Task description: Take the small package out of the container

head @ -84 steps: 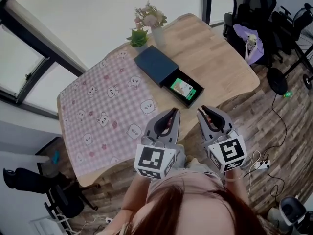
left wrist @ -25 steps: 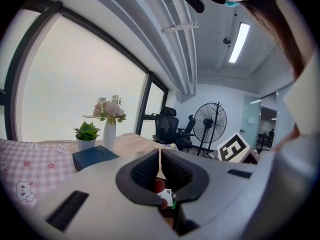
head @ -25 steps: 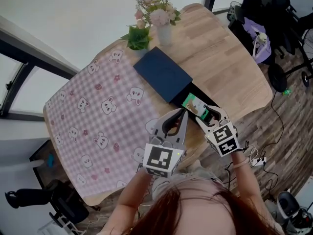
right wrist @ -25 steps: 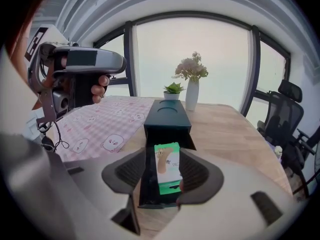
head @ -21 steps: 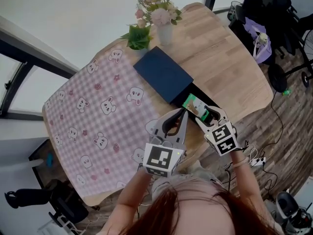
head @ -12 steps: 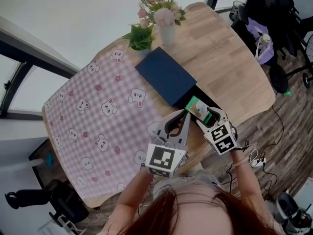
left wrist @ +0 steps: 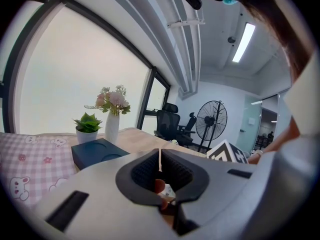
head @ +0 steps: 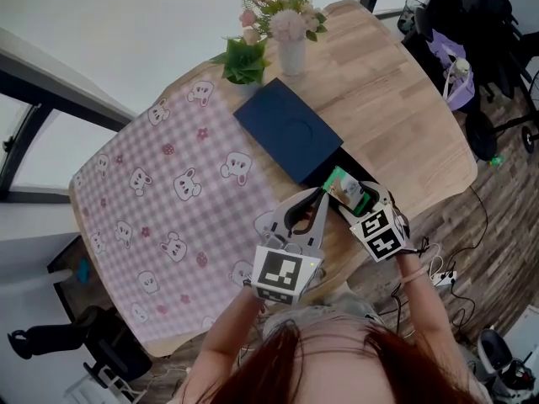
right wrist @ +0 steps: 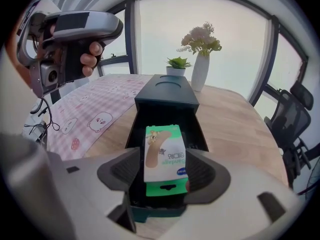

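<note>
The right tongs [head: 358, 199] point steeply down over the open drawer [right wrist: 136, 129] of the dark blue box [head: 286, 129]. Their jaws stand wide, having just been opening, one on each side of the small green-and-white bandage package [right wrist: 165, 151]. The package lies in the drawer between them, and the pads do not press it. The left tongs [left wrist: 160, 159] hover just beside, jaws together on nothing. The box rests on a wooden surface [head: 387, 116], with a pink checked cloth [head: 160, 200] spread to its left. A vase of flowers [head: 290, 49] and a potted plant [head: 244, 61] stand behind the box.
</note>
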{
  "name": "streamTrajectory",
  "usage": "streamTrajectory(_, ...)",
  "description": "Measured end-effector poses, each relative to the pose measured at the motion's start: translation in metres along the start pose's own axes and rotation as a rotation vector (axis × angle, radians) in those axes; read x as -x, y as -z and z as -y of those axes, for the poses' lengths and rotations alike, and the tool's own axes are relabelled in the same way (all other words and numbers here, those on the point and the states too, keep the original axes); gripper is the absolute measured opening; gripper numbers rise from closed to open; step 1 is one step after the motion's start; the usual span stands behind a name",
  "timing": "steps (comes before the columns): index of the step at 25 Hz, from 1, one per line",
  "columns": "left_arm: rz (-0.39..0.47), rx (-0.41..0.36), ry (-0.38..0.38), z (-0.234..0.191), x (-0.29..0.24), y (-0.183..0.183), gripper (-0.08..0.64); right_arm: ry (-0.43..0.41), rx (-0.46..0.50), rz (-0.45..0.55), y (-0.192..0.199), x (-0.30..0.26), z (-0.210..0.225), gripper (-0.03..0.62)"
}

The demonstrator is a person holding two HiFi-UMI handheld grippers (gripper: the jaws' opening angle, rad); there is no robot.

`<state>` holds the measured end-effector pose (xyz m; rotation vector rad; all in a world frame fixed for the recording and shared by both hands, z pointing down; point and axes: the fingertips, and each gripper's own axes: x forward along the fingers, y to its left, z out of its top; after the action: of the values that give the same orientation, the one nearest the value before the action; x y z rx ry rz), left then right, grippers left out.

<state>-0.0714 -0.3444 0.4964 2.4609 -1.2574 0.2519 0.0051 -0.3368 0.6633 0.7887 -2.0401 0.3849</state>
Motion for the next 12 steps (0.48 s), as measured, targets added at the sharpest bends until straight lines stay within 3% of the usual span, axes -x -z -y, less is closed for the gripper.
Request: streamTrajectory(12, -0.019, 0.029, -0.016, -0.013, -0.006, 0.009, 0.017, -0.035, 0.042, -0.11, 0.007, -0.018, 0.003, 0.329)
